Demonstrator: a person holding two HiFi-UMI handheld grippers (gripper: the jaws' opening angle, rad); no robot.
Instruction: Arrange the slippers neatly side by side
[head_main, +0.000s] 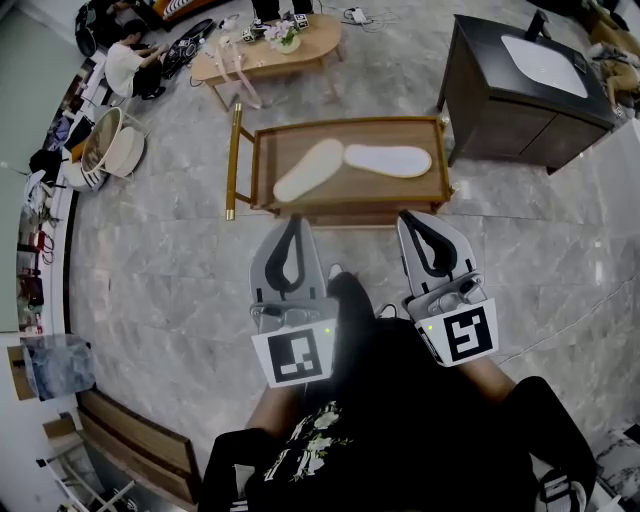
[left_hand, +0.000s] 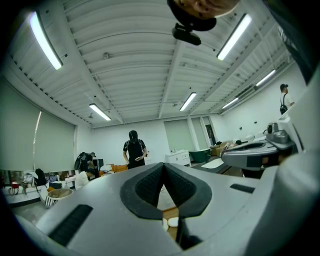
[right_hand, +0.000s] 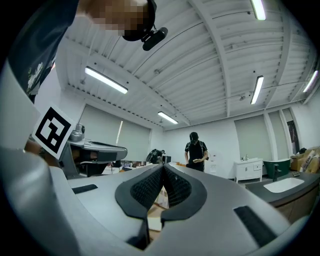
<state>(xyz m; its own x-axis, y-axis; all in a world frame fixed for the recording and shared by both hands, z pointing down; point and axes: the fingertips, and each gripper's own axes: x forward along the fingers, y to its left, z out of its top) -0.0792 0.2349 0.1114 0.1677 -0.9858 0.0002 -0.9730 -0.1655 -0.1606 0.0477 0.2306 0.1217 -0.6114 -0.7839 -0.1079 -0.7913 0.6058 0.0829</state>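
1. Head view: two white slippers on a wooden worktop (head_main: 400, 192). The slanted slipper (head_main: 308, 170) and the level slipper (head_main: 388, 160) nearly meet at one end.
2. Left claw (head_main: 293, 224): closed, empty, just short of the worktop's near rim.
3. Right claw (head_main: 411, 220): closed, empty, level with the left claw, near the same rim.

Left gripper (head_main: 293, 222) and right gripper (head_main: 412, 218) matt grey plastic, ribbed black pads (left_hand: 147, 187), ahead matt pale slippers (head_main: 388, 159), varnished wooden tray (head_main: 290, 140), brassy metal rail (head_main: 235, 165), glossy stone floor (head_main: 150, 260)
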